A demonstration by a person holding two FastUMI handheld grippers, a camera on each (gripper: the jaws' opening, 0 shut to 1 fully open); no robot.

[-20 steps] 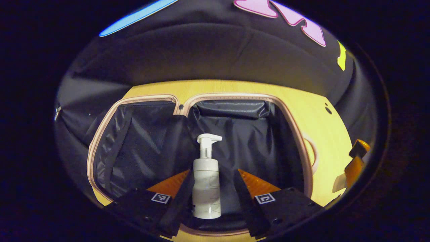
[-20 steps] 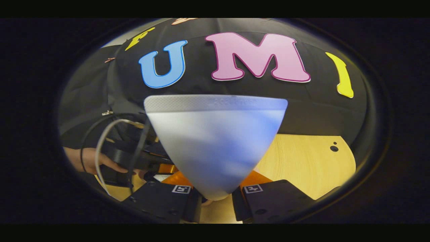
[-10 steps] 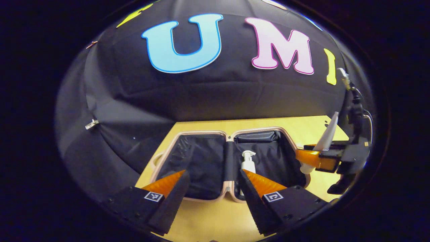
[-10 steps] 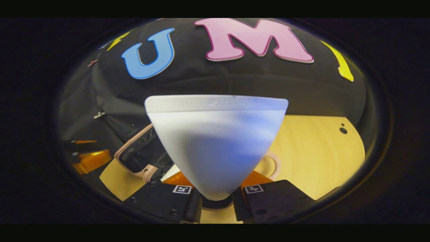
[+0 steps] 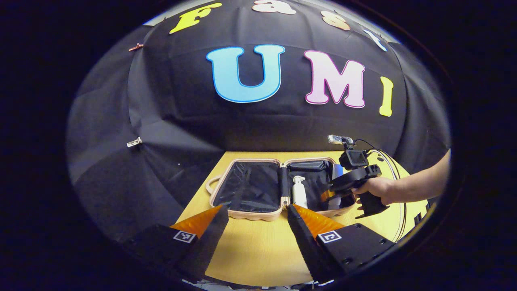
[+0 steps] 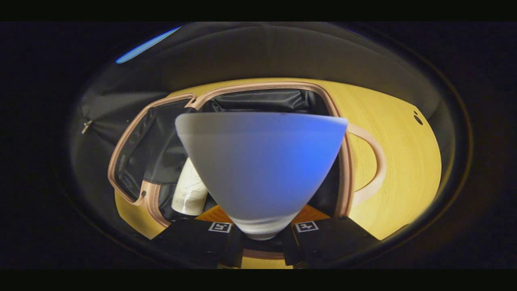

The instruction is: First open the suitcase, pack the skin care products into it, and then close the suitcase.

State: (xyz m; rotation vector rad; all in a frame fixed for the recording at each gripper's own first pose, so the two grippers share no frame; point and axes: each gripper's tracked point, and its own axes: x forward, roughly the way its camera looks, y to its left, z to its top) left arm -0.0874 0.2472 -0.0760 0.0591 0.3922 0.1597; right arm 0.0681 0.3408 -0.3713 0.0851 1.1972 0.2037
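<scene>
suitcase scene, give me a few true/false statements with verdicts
1. The suitcase lies open on the wooden table. True.
2. The pump bottle stands on the table outside the suitcase. False: it is inside the suitcase's right half.
3. The right tool is shut on a tube. True: in the right gripper view the tube's narrow end sits pinched between its fingers.
4. The left tool holds the pump bottle. False: it is open with nothing between its fingers, over bare table in front of the suitcase.
5. The tube is held over the suitcase's open right half. True.
6. The suitcase has no handle. False: a handle loop shows at its right side.
</scene>
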